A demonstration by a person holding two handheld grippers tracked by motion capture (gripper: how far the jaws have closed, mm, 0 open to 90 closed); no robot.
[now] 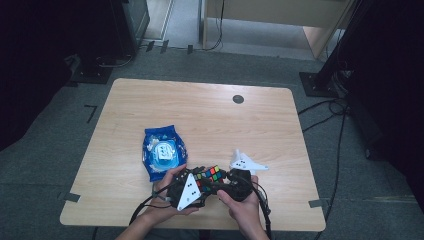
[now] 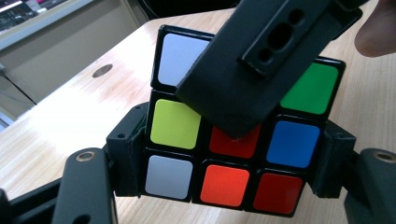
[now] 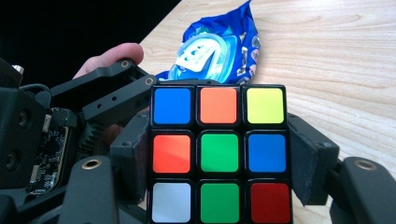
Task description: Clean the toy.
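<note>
1. The scrambled plastic puzzle cube with coloured stickers [image 1: 212, 174] hangs just above the near edge of the pale wooden table [image 1: 210, 120], held between both hands so that neither needs the tabletop for support.
2. The left gripper [image 2: 224, 154] has its jaws closed on the cube's lower layers, pads pressing on opposite sides; this probably anchors one part.
3. The right gripper [image 3: 219, 154] clamps the cube too, its pads on the middle band, likely so a layer can be twisted against the other grip.
4. The blue crinkly plastic packet with a white flip lid [image 1: 163, 151] lies flat nearby to the left, apart from the work.
</note>
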